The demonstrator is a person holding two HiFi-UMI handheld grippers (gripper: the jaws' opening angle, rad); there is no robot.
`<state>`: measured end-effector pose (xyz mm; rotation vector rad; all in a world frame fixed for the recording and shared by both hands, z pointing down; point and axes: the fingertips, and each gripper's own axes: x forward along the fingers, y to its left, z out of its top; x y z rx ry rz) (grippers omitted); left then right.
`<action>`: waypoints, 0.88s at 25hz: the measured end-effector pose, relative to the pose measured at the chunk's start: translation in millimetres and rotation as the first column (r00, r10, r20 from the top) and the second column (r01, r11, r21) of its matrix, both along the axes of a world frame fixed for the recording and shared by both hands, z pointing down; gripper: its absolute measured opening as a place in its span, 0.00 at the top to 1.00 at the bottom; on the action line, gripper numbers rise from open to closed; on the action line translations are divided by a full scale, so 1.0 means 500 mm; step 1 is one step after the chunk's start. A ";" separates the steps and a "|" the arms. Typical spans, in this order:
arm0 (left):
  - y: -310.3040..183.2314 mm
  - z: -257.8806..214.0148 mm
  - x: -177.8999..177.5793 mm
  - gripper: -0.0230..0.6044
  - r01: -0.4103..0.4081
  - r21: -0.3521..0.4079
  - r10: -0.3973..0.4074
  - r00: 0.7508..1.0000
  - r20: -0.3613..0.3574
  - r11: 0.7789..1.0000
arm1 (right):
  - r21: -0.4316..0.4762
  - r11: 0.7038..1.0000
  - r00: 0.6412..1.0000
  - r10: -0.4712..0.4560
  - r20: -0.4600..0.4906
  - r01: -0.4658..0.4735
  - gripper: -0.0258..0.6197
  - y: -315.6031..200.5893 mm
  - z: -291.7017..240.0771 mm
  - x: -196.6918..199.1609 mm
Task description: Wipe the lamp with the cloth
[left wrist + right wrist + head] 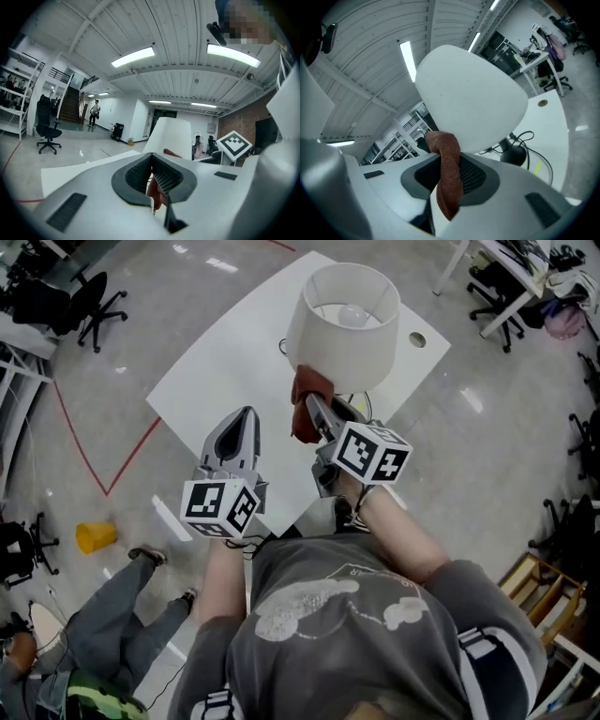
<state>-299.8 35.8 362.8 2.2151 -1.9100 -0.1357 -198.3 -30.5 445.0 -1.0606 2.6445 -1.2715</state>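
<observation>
Right tool [317, 413] is clamped on the rust-red cloth [302, 395], holding it at the near side of the lamp [342, 329] on the bench [225, 362] for wiping, while left tool [244, 423], jaws together and empty, hangs beside.

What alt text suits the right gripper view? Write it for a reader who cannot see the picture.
The right gripper is shut on a rust-brown cloth, whose top end rises to the lower edge of a white lampshade. Behind it, the lamp's black base stands on a white table.
</observation>
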 end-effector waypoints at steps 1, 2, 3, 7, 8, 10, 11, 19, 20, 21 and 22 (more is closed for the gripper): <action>-0.002 0.006 0.010 0.95 0.006 -0.006 -0.006 1.000 0.003 1.000 | -0.002 1.000 1.000 -0.015 -0.011 0.015 0.82 -0.002 0.008 0.005; -0.004 0.011 0.020 0.95 0.011 -0.012 -0.011 1.000 0.006 1.000 | 0.002 1.000 0.999 -0.027 -0.024 0.027 0.82 -0.004 0.012 0.011; -0.005 0.014 0.029 0.95 0.015 -0.016 -0.015 1.000 0.007 1.000 | 0.009 0.999 0.999 -0.036 -0.036 0.036 0.82 -0.004 0.012 0.016; 0.002 0.011 0.051 0.95 0.051 -0.009 -0.051 0.999 0.012 0.999 | 0.039 0.994 0.994 -0.099 -0.049 0.101 0.82 0.016 0.001 0.027; 0.003 0.006 0.054 0.95 0.062 -0.002 -0.062 0.998 0.014 0.998 | 0.054 0.991 0.992 -0.117 -0.047 0.119 0.82 0.021 -0.009 0.031; 0.005 -0.008 0.060 0.95 0.081 0.020 -0.081 0.997 0.015 0.997 | 0.092 0.985 0.989 -0.146 -0.035 0.149 0.82 0.028 -0.038 0.045; 0.005 -0.018 0.066 0.95 0.088 0.033 -0.089 0.996 0.015 0.996 | 0.110 0.981 0.987 -0.159 -0.024 0.161 0.82 0.029 -0.055 0.054; -0.017 -0.116 0.124 0.95 0.092 0.155 -0.099 0.994 0.039 0.984 | 0.349 0.915 0.965 -0.248 0.085 0.204 0.82 -0.001 -0.260 0.130; -0.020 -0.122 0.128 0.95 0.089 0.160 -0.096 0.995 0.041 0.983 | 0.374 0.906 0.966 -0.245 0.083 0.198 0.82 -0.011 -0.274 0.134; -0.022 -0.127 0.132 0.95 0.084 0.163 -0.092 0.995 0.041 0.983 | 0.394 0.899 0.967 -0.241 0.079 0.192 0.82 -0.021 -0.283 0.137; -0.022 -0.129 0.133 0.95 0.079 0.165 -0.087 0.995 0.041 0.983 | 0.409 0.892 0.968 -0.239 0.071 0.191 0.82 -0.029 -0.287 0.138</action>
